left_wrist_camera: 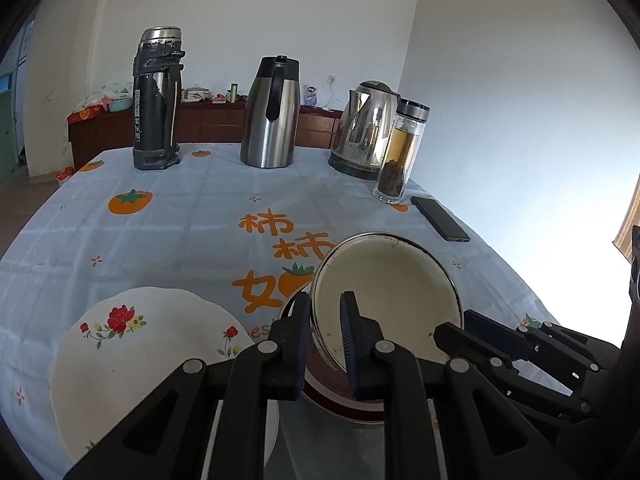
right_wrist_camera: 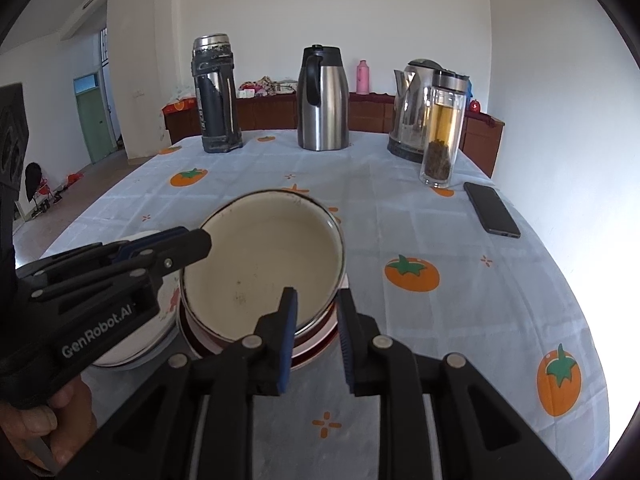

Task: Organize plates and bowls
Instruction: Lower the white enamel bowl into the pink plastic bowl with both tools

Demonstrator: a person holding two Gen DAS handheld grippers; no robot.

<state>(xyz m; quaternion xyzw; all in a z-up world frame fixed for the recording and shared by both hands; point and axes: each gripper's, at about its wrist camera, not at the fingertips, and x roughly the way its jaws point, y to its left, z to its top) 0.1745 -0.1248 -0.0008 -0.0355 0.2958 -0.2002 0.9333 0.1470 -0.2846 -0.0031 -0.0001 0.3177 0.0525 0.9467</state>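
A cream enamel bowl (left_wrist_camera: 386, 284) with a dark rim and red-brown outside sits on a red-rimmed plate (right_wrist_camera: 316, 350); it also shows in the right wrist view (right_wrist_camera: 262, 260). My left gripper (left_wrist_camera: 326, 340) is shut on the bowl's left rim, one finger inside and one outside. My right gripper (right_wrist_camera: 316, 338) straddles the bowl's right rim, its jaws a little wider than the rim; it also shows in the left wrist view (left_wrist_camera: 464, 326). A white flowered plate (left_wrist_camera: 136, 360) lies to the left of the bowl.
At the far side of the persimmon-print tablecloth (right_wrist_camera: 460, 320) stand a black thermos (left_wrist_camera: 158, 100), a steel carafe (left_wrist_camera: 272, 114), an electric kettle (left_wrist_camera: 366, 128) and a glass tea bottle (left_wrist_camera: 402, 152). A black phone (left_wrist_camera: 440, 218) lies near the right edge.
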